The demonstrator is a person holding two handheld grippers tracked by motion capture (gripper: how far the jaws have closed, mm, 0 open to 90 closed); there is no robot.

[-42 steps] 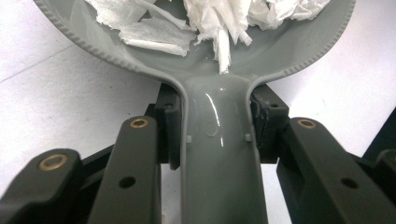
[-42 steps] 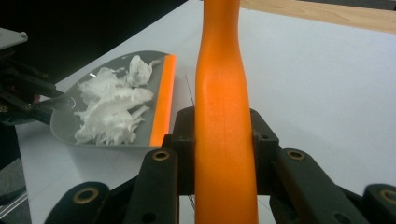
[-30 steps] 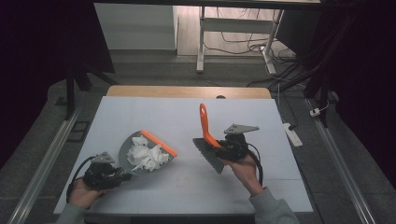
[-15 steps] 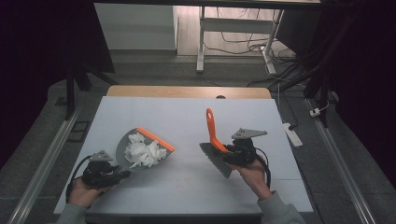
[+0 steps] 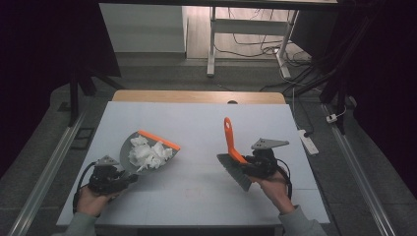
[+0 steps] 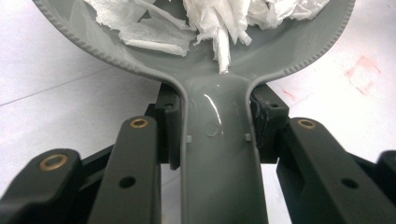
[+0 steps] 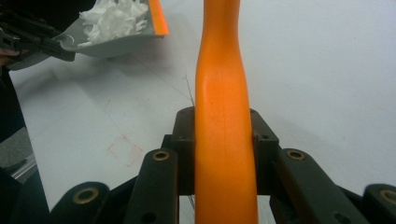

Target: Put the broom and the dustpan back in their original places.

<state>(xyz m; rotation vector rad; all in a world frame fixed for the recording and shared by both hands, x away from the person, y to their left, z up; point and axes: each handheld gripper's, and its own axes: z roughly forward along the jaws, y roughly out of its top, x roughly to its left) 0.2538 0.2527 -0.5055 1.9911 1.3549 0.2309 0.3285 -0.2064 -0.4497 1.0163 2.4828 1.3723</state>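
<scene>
A grey dustpan [image 5: 129, 147] with an orange lip [image 5: 158, 139] sits at the table's left, holding white torn tissue [image 5: 147, 155]. My left gripper [image 5: 129, 178] is shut on the dustpan's handle [image 6: 218, 154]; the tissue [image 6: 215, 18] lies in the pan just ahead of the jaws. At the right, my right gripper [image 5: 247, 166] is shut on the orange handle [image 7: 224, 116] of a hand brush [image 5: 229, 140], whose grey bristle head [image 5: 235, 171] points down toward the table. The dustpan [image 7: 100, 44] with its tissue appears at the upper left of the right gripper view.
The white table top [image 5: 196, 123] has a wooden strip [image 5: 196, 96] along its far edge. Faint red marks [image 5: 193, 192] lie near the front middle. A power strip [image 5: 308, 142] lies on the floor to the right, beyond it metal table legs [image 5: 212, 44].
The right gripper with the brush has shifted right and toward the front edge. The left gripper and dustpan have drawn slightly nearer the front left.
</scene>
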